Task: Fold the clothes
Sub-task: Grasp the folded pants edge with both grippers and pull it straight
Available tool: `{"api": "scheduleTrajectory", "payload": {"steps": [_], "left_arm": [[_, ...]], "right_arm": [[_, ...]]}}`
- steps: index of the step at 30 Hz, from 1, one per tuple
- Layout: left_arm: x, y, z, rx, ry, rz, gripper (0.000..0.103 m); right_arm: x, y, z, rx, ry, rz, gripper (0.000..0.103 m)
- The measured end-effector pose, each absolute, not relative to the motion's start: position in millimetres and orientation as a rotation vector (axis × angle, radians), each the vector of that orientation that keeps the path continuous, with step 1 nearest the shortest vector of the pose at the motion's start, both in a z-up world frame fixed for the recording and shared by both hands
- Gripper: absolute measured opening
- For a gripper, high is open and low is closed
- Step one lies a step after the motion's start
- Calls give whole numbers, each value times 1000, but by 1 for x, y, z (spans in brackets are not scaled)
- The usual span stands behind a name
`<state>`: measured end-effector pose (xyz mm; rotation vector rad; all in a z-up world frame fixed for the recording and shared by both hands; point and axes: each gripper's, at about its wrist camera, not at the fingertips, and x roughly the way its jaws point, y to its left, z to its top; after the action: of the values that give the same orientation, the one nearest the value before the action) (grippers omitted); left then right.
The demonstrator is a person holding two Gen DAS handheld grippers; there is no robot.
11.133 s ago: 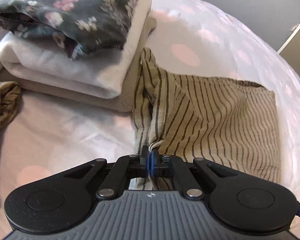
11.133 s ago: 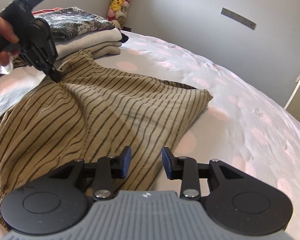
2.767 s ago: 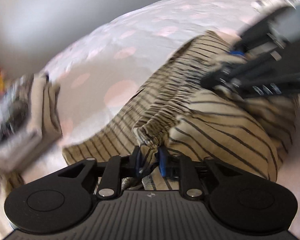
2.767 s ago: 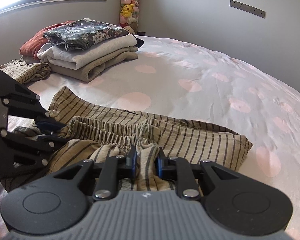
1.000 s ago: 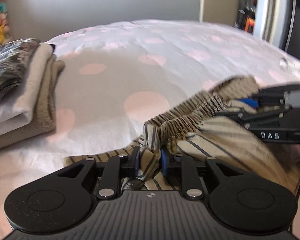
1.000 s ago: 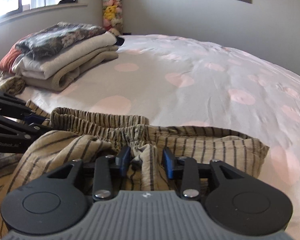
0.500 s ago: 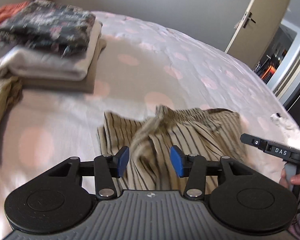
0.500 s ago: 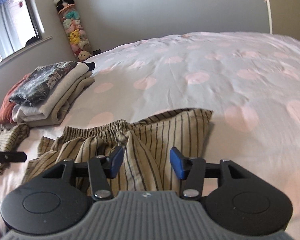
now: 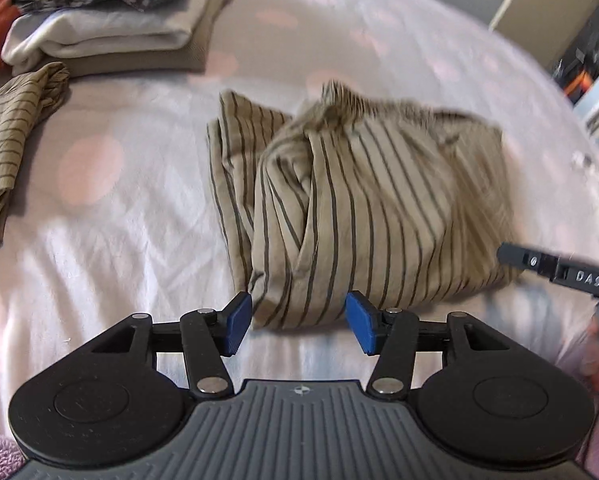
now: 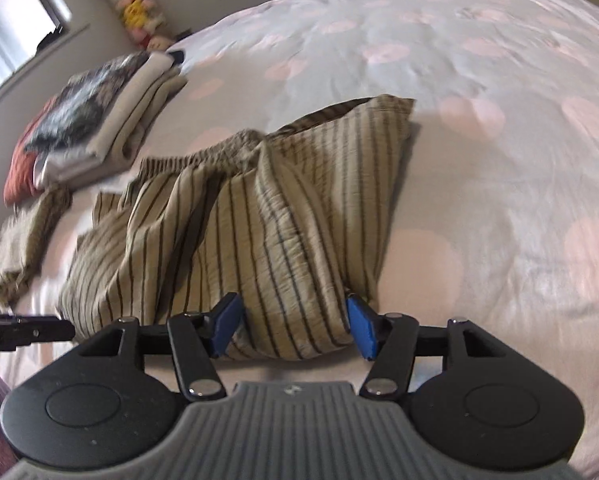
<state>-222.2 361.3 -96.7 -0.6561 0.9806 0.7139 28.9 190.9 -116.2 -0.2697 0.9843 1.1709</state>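
Observation:
A tan striped garment (image 9: pixel 363 200) lies folded into a rumpled bundle on the bed, its gathered waistband at the far edge. My left gripper (image 9: pixel 298 326) hovers above its near corner, jaws opening, blue pads apart and clear of the cloth. In the right wrist view the same striped garment (image 10: pixel 267 232) fills the middle. My right gripper (image 10: pixel 293 330) is over its near edge with jaws opening; the fabric shows between the pads but is not pinched. The tip of the right gripper (image 9: pixel 555 268) pokes in at the right of the left wrist view.
A stack of folded clothes (image 9: pixel 111 28) sits at the far left of the bed. A second striped piece (image 9: pixel 11 140) lies crumpled beside it. The sheet (image 10: pixel 499 160) is white with pink dots. A doorway (image 9: pixel 579 40) shows at the far right.
Both grippers let go of the striped garment's waistband and opened wide. They drew back and up, and the garment now lies in a folded heap on the bed.

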Motion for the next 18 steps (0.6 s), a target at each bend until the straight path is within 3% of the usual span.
{"api": "scheduleTrajectory", "payload": {"steps": [1,4,6,10,18], "left_arm": [[-219,361,-101,-648,1009,716,43],[-215,363,-111,-646,1066,732,24],[-216,364,-113,-642,1070,741,14],[-224,364,-109,-650,1032,766,2],[-229,367,-106,-671,1022,840,1]], "right_arm": [[25,193,-117,-302,970,1177,60],[19,195,-120,-352,953,1169,39],[20,196,-122,-367,953,1144,17],[21,193,-121,-372,932,1111,10],[23,190,-118,-387,891,1023,7]]}}
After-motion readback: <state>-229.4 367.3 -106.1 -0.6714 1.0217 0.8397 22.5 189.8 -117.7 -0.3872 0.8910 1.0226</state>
